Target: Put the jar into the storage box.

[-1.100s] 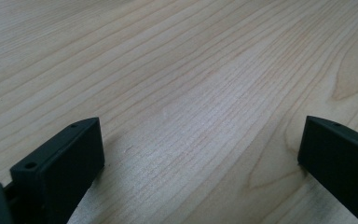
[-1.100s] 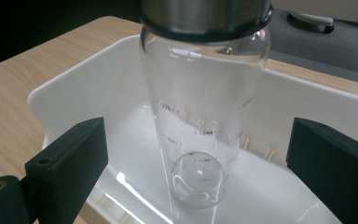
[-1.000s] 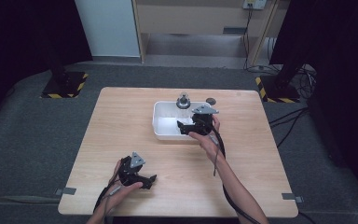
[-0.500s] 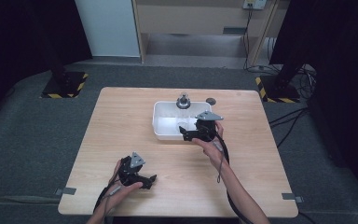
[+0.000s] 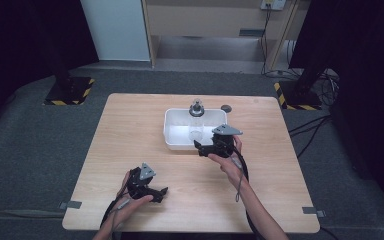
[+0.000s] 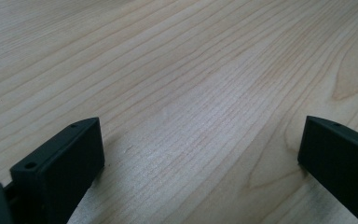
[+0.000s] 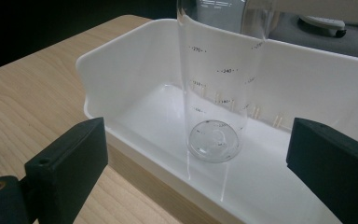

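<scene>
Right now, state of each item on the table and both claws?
Clear graduated bottle: upright in the tray, looks empty, not gripped.
White tray: on the table, holding the bottle.
Left claw: open, low over bare wood.
Right claw: open, at the tray's near wall, facing the bottle.

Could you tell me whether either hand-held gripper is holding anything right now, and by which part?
Nothing is held: the left hand-held gripper and the right hand-held gripper are both open.
</scene>
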